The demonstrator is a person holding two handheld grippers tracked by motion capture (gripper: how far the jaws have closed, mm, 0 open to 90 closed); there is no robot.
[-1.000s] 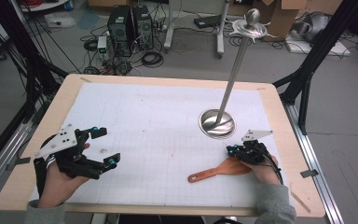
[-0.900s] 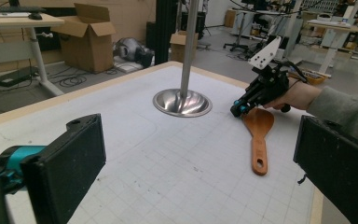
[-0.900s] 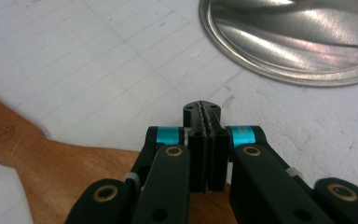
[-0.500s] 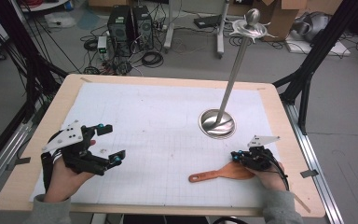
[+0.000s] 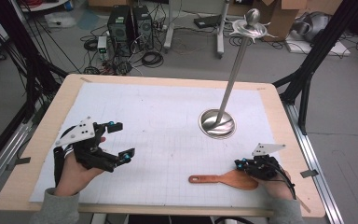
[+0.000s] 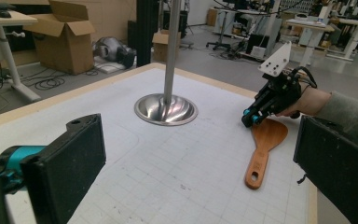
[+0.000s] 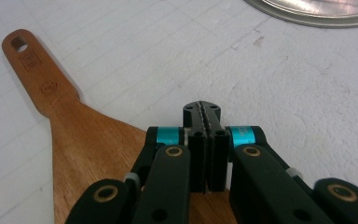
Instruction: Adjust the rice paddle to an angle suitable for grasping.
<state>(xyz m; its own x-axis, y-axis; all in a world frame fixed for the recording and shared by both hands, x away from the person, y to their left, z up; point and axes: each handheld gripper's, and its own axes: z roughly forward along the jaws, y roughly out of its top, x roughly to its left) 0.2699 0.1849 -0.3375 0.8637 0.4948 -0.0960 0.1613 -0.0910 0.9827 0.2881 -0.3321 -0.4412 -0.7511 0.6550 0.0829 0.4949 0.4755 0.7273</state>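
A brown wooden spatula [image 5: 228, 178] lies flat on the white grid mat [image 5: 168, 112] near the front right, its handle pointing left. My right gripper [image 5: 240, 163] is shut, jaws pressed together with nothing between them, and rests low over the spatula's blade [image 7: 88, 144]; in the right gripper view its tips [image 7: 202, 109] sit just past the blade's edge. My left gripper [image 5: 123, 140] stands open and empty at the front left, pointing across the mat. The left gripper view has its wide black jaws [image 6: 205, 168] framing the spatula [image 6: 263, 140] and the right gripper [image 6: 249, 119].
A tall metal pole rises from a round steel base [image 5: 217, 123] at the mat's right middle, just beyond the right gripper. The wooden table rim [image 5: 279, 112] surrounds the mat. Beyond the table are cables, computer cases and cardboard boxes on the floor.
My right gripper has slid toward the table's front edge along the spatula's blade, and the blade end has shifted a little with it. The left gripper drifted slightly right.
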